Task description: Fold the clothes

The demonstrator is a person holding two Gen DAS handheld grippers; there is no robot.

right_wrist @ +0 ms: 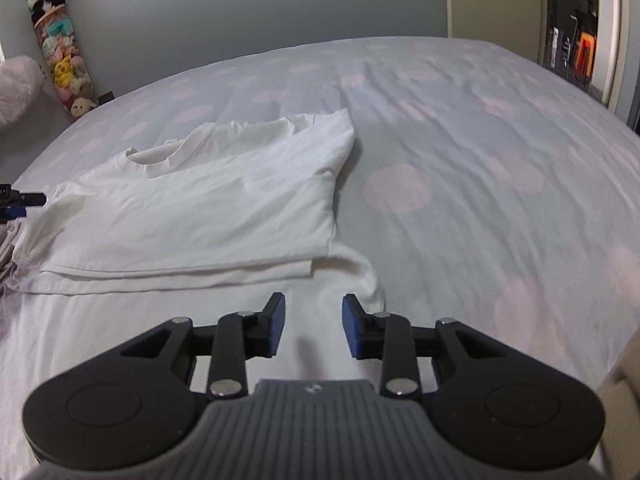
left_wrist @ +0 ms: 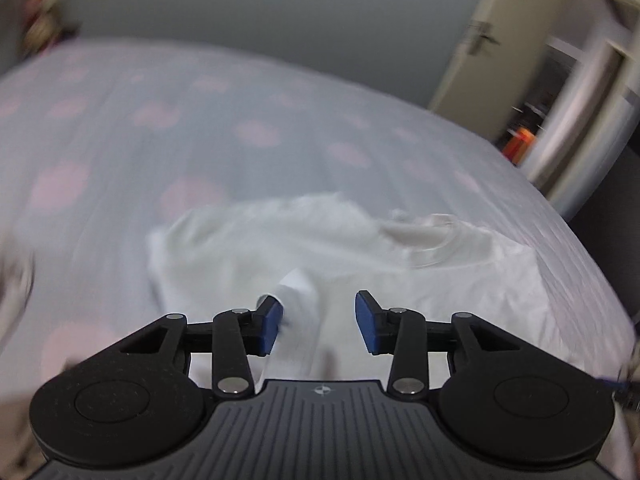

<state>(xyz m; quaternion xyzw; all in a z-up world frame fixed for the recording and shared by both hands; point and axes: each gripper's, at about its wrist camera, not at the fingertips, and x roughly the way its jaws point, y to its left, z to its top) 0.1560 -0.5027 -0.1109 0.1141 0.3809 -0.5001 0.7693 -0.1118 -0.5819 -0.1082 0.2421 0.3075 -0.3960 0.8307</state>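
Both grippers, left gripper [left_wrist: 319, 320] and right gripper [right_wrist: 313, 325], gape over white T-shirt [right_wrist: 192, 208]

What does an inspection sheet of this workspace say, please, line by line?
Surface: bed with a pale sheet printed with pink dots, lightly wrinkled.
Job's things: white T-shirt lying partly folded on the bed, collar toward the far wall.
Clutter: tall tube of plush toys in the far corner; a fluffy pink item beside it.
Grippers: left claw open over white fabric, holding nothing; right claw open above the shirt's near edge, holding nothing.
Cables: nothing seen.
Surroundings: grey wall, open door, orange object in the room beyond. The left wrist view is blurred.
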